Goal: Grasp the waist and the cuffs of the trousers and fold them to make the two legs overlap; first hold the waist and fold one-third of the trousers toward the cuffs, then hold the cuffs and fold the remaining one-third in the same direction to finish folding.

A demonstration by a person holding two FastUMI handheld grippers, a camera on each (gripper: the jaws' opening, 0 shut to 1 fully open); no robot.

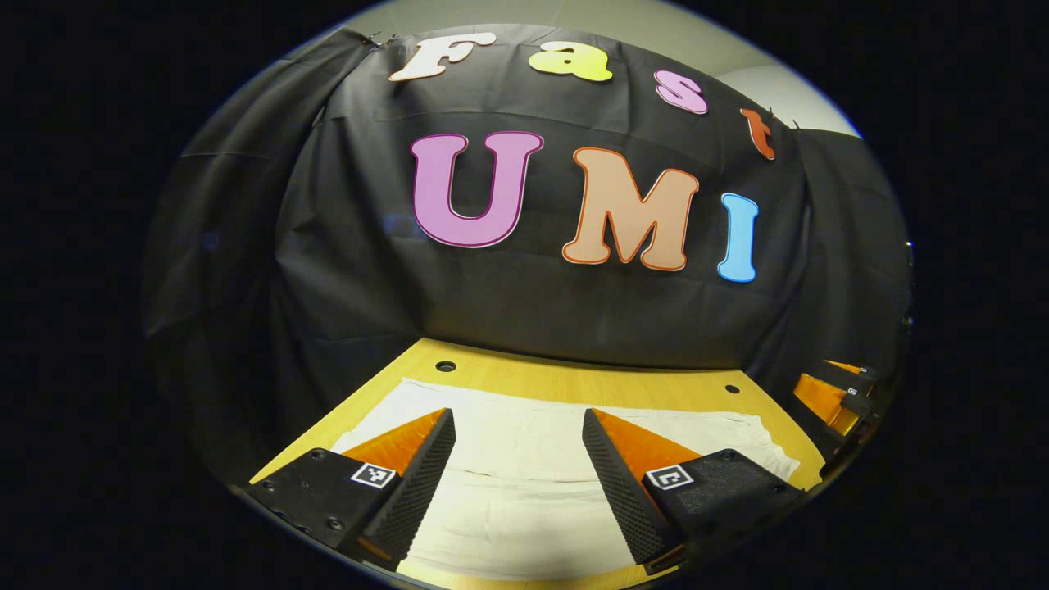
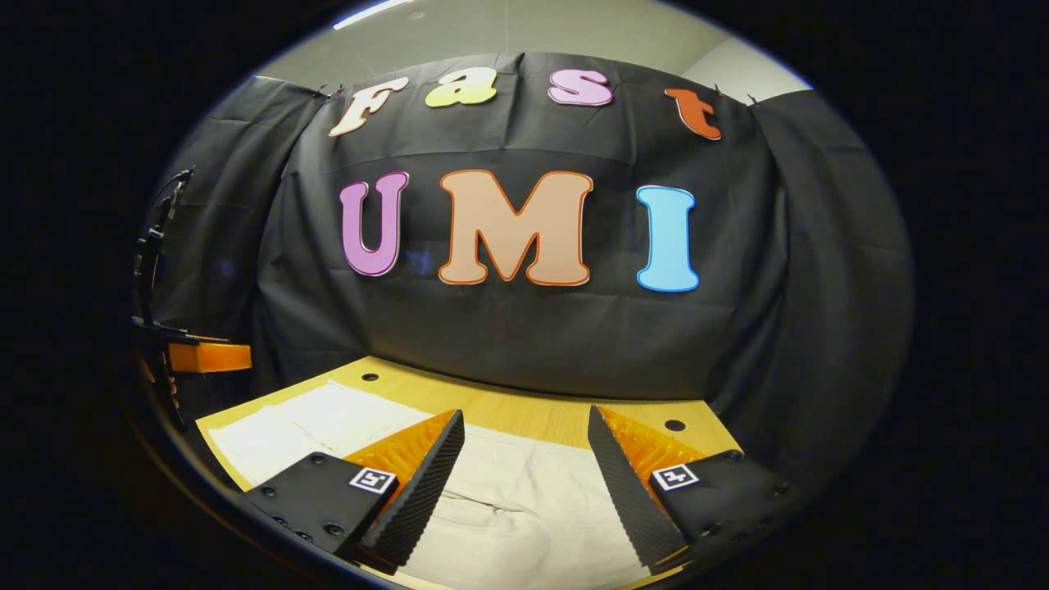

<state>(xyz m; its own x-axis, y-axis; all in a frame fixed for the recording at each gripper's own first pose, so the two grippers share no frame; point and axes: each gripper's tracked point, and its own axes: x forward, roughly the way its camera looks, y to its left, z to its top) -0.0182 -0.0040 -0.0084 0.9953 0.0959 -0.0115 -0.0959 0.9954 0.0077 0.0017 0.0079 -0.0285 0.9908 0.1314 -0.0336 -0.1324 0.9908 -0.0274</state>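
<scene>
Left gripper view: one trousers [image 1: 524, 483], two spread hand-held gripper fingers [image 1: 422, 483].

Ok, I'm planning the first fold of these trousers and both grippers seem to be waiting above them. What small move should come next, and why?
Probably lower both grippers onto the near edge of the trousers. The left gripper and the right gripper hover open above the cloth, gripping nothing, and the trousers lie flat and unfolded on the wooden table. Which end is the waist is hard to tell.
</scene>
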